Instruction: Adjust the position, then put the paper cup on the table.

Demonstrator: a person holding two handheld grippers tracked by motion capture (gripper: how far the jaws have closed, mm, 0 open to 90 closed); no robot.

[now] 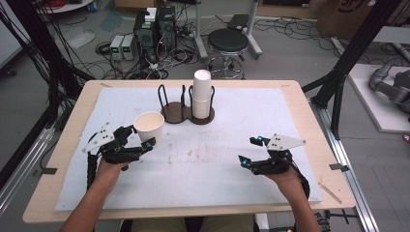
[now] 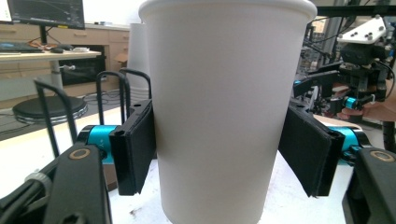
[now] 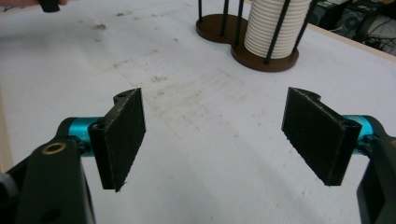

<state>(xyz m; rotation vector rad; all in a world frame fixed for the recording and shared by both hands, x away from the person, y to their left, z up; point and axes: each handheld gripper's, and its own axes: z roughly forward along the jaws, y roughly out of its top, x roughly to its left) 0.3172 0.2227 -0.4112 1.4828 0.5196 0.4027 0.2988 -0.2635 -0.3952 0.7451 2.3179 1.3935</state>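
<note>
Left gripper (image 1: 140,137) has a single white paper cup (image 1: 149,126) between its jaws, cup upright, on the white mat on the surface (image 1: 67,145), left of centre and just in front of the cup holder (image 1: 186,110). In the left gripper view the cup (image 2: 224,107) sits between both black pads: the left pad touches the cup wall, the right pad looks angled and just beside or barely touching it, so the jaws are wide apart around the cup and I cannot tell if the squeeze is firm. Cup base looks to be on or very close to the mat; cannot tell if it is lifted. Right gripper (image 1: 251,151) hovers over the right side of the mat, well apart from the cup; in the right gripper view its jaws stand wide open with nothing between them, bare stained mat ahead (image 3: 205,154). The holder is a dark two-ring wire stand at the far middle of the mat: its right ring carries a tall cup stack (image 1: 202,94), seen as ribbed rims in the right gripper view (image 3: 273,28), and the left ring (image 1: 171,108) is empty. Judgement: one cup is separated from the stack and in the left gripper's hold; likely left to do is placing it, probably in the empty ring or elsewhere on the mat, then letting go. The right gripper has no part in hand yet.
</note>
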